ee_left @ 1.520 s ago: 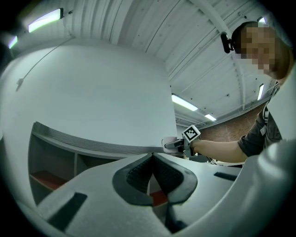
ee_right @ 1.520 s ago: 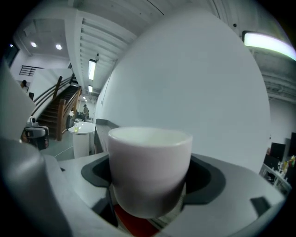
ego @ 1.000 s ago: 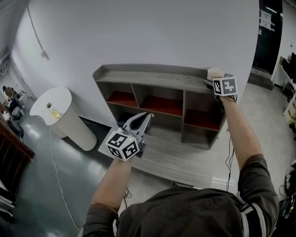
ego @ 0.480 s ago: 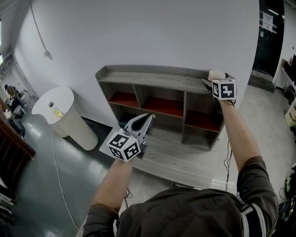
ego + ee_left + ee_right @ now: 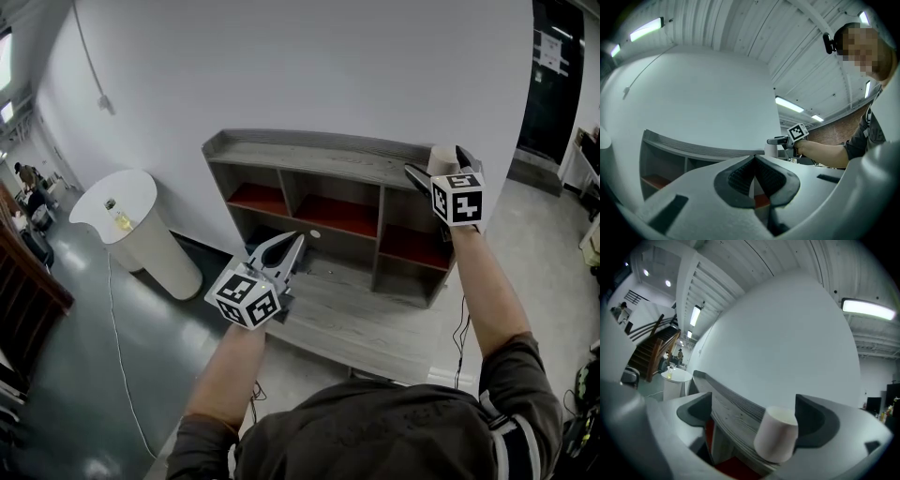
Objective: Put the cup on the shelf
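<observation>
**Head view.** The shelf [image 5: 319, 159] stands against the white wall. The cup [image 5: 440, 156] sits on its top board, at the far right end and close to the front edge. The right gripper [image 5: 437, 167] is raised to that level, with its jaws spread and one on each side of the cup. The left gripper [image 5: 296, 240] hangs lower, in front of the middle compartments and well apart from the cup.

**Left gripper view.** The two pads are pressed together with nothing between them. This gripper takes no part in the step.

**Right gripper view.** The cup [image 5: 777, 434] rests on the grey board, mouth up, and appears tilted in this wide-angle view. The jaws stand wide apart. The left pad [image 5: 696, 409] is clear of the cup, and the right pad [image 5: 813, 420] is just beside it. Whether that pad touches the wall of the cup cannot be determined.

**Step in hand.** Judged from the above, placement is done and the release is in hand.

**Next move.** Draw the right gripper straight back along its own axis, jaws kept spread, so that the near pad does not drag the cup off the front edge.
</observation>
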`<state>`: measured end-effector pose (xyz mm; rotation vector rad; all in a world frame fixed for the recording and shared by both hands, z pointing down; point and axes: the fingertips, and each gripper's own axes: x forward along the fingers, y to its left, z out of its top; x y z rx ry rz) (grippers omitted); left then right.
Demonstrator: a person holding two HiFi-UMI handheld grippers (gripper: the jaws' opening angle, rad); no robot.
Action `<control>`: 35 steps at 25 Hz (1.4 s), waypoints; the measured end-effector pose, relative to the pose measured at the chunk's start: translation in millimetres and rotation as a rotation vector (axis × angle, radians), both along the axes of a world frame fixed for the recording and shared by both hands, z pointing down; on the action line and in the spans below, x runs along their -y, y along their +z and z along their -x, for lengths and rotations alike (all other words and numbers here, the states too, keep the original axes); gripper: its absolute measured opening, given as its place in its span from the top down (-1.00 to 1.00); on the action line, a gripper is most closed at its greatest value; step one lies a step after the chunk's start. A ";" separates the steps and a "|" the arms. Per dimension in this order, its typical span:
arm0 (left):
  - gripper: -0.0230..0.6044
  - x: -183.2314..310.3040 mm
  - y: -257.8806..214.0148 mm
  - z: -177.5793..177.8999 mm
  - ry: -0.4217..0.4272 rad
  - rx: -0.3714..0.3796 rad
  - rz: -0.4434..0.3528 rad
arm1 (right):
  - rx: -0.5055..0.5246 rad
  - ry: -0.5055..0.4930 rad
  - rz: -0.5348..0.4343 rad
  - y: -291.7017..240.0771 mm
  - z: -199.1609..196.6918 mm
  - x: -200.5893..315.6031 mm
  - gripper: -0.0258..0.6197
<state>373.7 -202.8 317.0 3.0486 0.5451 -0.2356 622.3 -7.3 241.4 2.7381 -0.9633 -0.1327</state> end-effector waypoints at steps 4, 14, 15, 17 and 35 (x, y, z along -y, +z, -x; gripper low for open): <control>0.93 20.3 -2.9 21.5 -0.063 -0.004 0.006 | -0.019 -0.141 -0.027 -16.1 42.1 41.4 -0.73; 0.93 102.2 -13.1 125.6 -0.343 -0.012 -0.010 | 0.038 -0.515 -0.058 -12.1 131.4 175.8 -0.40; 0.93 109.2 -13.7 138.6 -0.371 -0.013 -0.010 | 0.045 -0.555 -0.057 -9.6 142.5 189.0 -0.34; 0.93 122.6 -15.4 165.7 -0.429 -0.015 -0.011 | 0.057 -0.634 -0.055 -4.8 166.6 215.7 -0.14; 0.93 171.4 1.1 443.0 -1.024 0.018 -0.019 | 0.152 -1.309 -0.035 42.1 445.9 396.9 0.94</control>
